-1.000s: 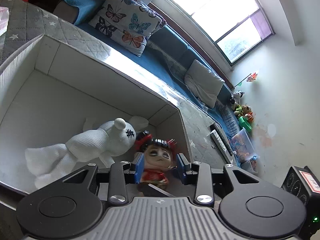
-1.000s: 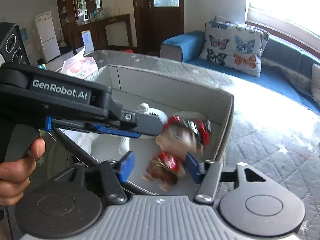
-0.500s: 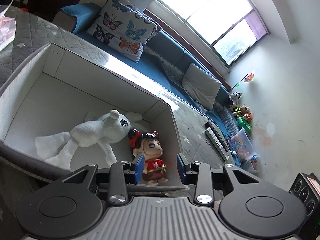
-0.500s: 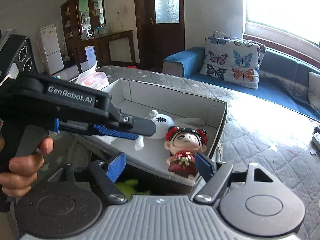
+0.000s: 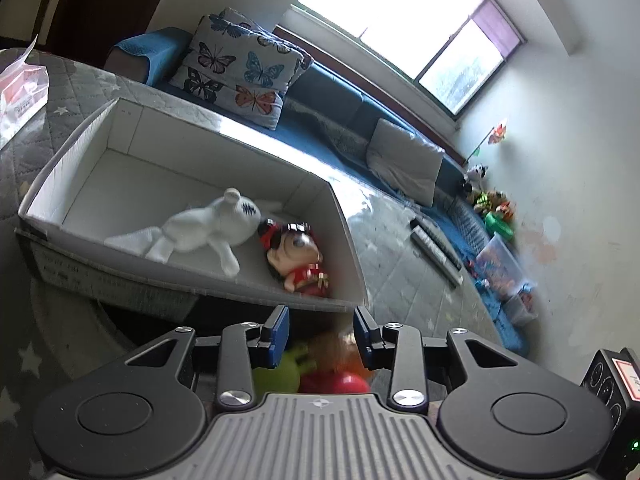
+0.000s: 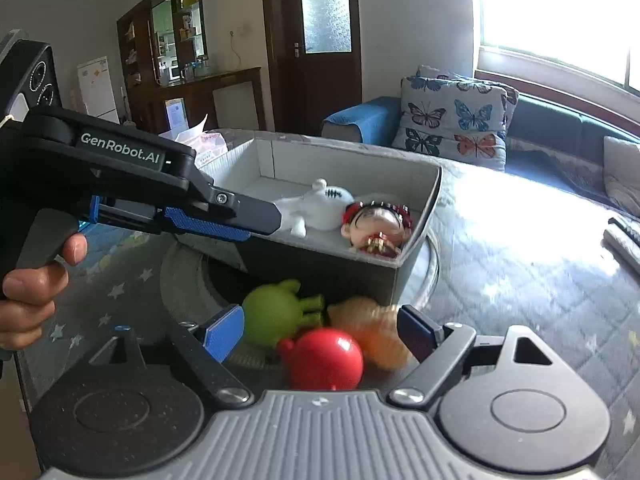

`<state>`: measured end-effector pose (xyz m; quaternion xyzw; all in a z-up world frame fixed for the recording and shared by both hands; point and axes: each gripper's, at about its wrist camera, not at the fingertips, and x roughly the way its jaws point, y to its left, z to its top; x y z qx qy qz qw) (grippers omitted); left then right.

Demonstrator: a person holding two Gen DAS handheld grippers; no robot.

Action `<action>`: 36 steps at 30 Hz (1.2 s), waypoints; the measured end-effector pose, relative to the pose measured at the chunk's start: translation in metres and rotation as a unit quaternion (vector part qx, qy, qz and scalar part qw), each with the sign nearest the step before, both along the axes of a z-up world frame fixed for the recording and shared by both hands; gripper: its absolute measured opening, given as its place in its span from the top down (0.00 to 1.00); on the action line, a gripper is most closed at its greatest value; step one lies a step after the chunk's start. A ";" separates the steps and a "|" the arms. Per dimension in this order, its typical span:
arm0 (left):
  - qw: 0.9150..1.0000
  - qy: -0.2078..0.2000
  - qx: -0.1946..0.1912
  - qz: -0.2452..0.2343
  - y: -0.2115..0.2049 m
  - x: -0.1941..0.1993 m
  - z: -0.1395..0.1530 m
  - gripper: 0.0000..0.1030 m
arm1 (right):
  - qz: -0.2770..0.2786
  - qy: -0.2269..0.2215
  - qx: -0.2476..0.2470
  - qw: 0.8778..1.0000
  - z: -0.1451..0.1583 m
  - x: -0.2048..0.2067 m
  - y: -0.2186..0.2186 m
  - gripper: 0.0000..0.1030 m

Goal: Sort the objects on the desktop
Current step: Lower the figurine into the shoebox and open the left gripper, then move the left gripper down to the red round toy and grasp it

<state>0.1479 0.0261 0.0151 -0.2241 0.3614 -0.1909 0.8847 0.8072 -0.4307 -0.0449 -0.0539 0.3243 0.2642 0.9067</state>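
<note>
A grey cardboard box [image 5: 72, 144] [image 6: 434, 196] holds a white plush toy [image 5: 204, 232] [image 6: 320, 208] and a red-dressed doll [image 5: 298, 252] [image 6: 378, 226] lying side by side. In front of the box lie a green toy [image 6: 276, 312] [image 5: 276, 372], a red ball toy [image 6: 326, 360] [image 5: 336, 384] and an orange toy [image 6: 368, 328]. My left gripper [image 5: 320, 334] is open and empty, above these toys. My right gripper [image 6: 320, 330] is open and empty, with the three toys between its fingers. The left gripper's body [image 6: 132, 184] shows in the right wrist view.
A grey quilted cloth [image 6: 520, 264] covers the table. Remote controls [image 5: 436, 248] lie to the right. A tissue pack [image 5: 20, 92] sits at the far left. A blue sofa with a butterfly pillow [image 5: 244, 72] is behind.
The doll was let go and now lies in the box. Both grippers have drawn back out of the box and lowered over the toys in front of it.
</note>
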 end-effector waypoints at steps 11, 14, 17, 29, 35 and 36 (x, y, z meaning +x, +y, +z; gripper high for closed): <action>0.999 0.008 0.038 -0.018 -0.017 -0.029 -0.012 0.64 | -0.016 0.019 0.012 1.000 -0.019 -0.012 -0.011 0.16; 0.999 0.013 0.042 -0.023 -0.022 -0.033 -0.017 0.64 | -0.022 0.027 0.017 0.999 -0.025 -0.010 -0.013 0.16; 0.998 0.018 0.046 -0.028 -0.026 -0.036 -0.022 0.64 | -0.024 0.032 0.018 0.999 -0.029 -0.008 -0.013 0.16; 0.997 0.004 0.070 -0.034 -0.033 -0.041 -0.023 0.64 | -0.025 0.047 0.023 0.998 -0.039 0.000 -0.014 0.16; 0.995 -0.017 0.090 -0.050 -0.040 -0.042 -0.019 0.64 | -0.025 0.052 0.026 0.998 -0.043 0.007 -0.016 0.16; 0.994 -0.020 0.093 -0.053 -0.042 -0.042 -0.019 0.64 | -0.025 0.053 0.027 0.998 -0.043 0.008 -0.017 0.16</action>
